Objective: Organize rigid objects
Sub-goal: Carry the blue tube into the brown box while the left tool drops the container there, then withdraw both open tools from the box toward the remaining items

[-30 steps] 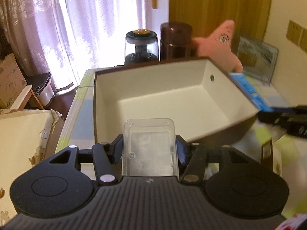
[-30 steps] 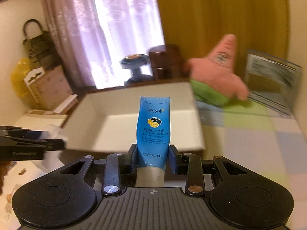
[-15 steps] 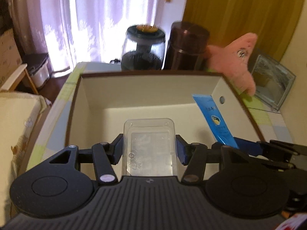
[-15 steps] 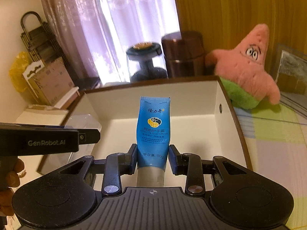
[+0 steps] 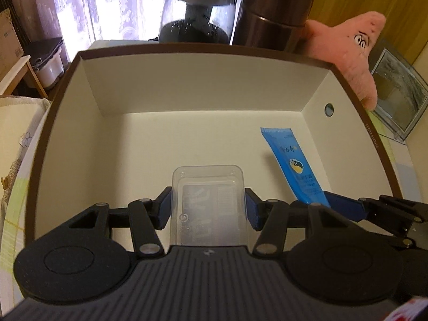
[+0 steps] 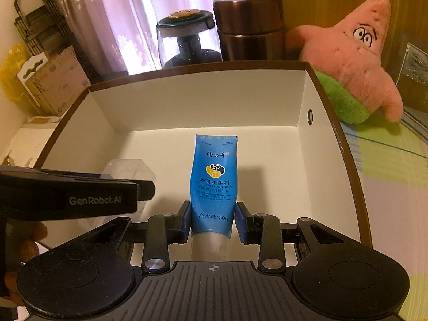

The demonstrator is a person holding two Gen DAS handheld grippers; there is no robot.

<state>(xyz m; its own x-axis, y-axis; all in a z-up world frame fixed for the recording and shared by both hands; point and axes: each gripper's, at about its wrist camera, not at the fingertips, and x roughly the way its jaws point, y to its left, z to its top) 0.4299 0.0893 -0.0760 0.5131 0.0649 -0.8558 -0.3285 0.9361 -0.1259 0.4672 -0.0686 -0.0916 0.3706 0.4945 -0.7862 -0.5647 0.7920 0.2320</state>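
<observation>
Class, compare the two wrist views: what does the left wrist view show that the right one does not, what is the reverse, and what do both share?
Left only: the clear case's full face, clamped by the left gripper.
Right only: the tube's label, head-on in the right gripper, and a hand.
Both: the box, jar, brown canister, pink plush, tube and case.

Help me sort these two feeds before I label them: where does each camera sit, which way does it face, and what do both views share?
Left wrist: sits on the left gripper, facing forward and down into the white box; its fingers clamp a clear plastic container; the right gripper enters from the right.
Right wrist: sits on the right gripper, facing down into the same box; its fingers clamp a blue hand cream tube; the left gripper and fingers of a hand show at left.
Shared: box, tube, container, glass jar, brown canister, pink starfish plush.
</observation>
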